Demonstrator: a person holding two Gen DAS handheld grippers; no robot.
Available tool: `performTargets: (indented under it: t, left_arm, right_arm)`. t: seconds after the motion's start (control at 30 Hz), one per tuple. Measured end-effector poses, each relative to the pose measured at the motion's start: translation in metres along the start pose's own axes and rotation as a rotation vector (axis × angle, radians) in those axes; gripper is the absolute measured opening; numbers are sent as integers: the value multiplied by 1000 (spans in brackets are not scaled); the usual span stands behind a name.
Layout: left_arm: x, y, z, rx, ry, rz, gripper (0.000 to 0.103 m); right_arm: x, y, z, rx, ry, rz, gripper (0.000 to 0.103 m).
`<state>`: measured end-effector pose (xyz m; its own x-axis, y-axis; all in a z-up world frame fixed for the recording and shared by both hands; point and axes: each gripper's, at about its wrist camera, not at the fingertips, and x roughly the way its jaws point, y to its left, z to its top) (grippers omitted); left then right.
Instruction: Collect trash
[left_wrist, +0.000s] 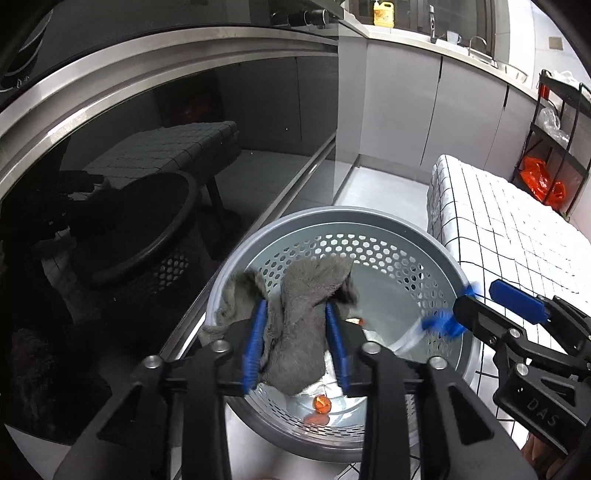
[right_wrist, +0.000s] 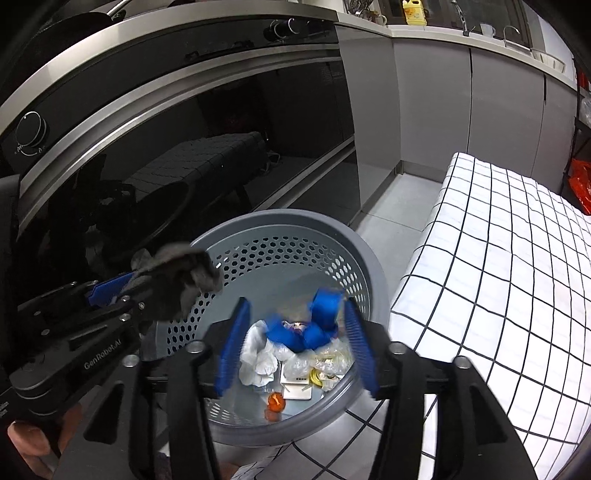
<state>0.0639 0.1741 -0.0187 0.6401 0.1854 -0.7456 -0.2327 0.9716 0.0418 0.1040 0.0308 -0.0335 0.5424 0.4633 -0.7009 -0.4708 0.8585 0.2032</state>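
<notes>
A grey perforated bin (left_wrist: 332, 215) (right_wrist: 280, 215) stands on the floor under both grippers. My left gripper (left_wrist: 295, 304) (right_wrist: 133, 288) is over its left rim. Its blue pads stand apart, and a grey fluffy cloth (left_wrist: 303, 332) (right_wrist: 181, 273) hangs loosely between them and drapes over the left finger. My right gripper (right_wrist: 295, 302) (left_wrist: 476, 295) is open above the bin. A blurred blue crumpled piece (right_wrist: 319, 325) (left_wrist: 441, 325) is below its fingers, over the trash. White tissues (right_wrist: 258, 358), clear wrappers and an orange bit (right_wrist: 276, 401) (left_wrist: 321, 403) lie on the bin's bottom.
A dark glass oven door (left_wrist: 166, 166) (right_wrist: 184, 147) rises just left of the bin. A surface under a white checked cloth (left_wrist: 498, 236) (right_wrist: 498, 258) stands close on the right. Grey cabinets run along the back. A black rack with an orange bag (left_wrist: 543, 181) is far right. A hand (right_wrist: 29, 443) holds the left gripper.
</notes>
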Motion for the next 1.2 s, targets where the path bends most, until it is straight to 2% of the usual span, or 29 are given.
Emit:
performTargets:
  t: [0.03, 0.1, 0.67, 0.97, 1.2]
  left_arm:
    - [-1, 0, 0, 2, -8, 5, 45]
    - [-4, -1, 0, 4, -25, 12, 51]
    - [-8, -3, -1, 5, -47, 14, 54]
    - [-12, -5, -1, 0, -61, 16, 62]
    - [-14, -3, 0, -9, -78, 20, 73]
  right_arm:
    - [-1, -1, 1, 2, -5, -2, 56]
    - [-2, -2, 1, 10, -9, -2, 56]
    - [-8, -6, -6, 48, -19, -19, 61]
    - [-12, 1, -11, 51, -31, -55, 64]
    - [-13, 2, -9, 49, -40, -72, 68]
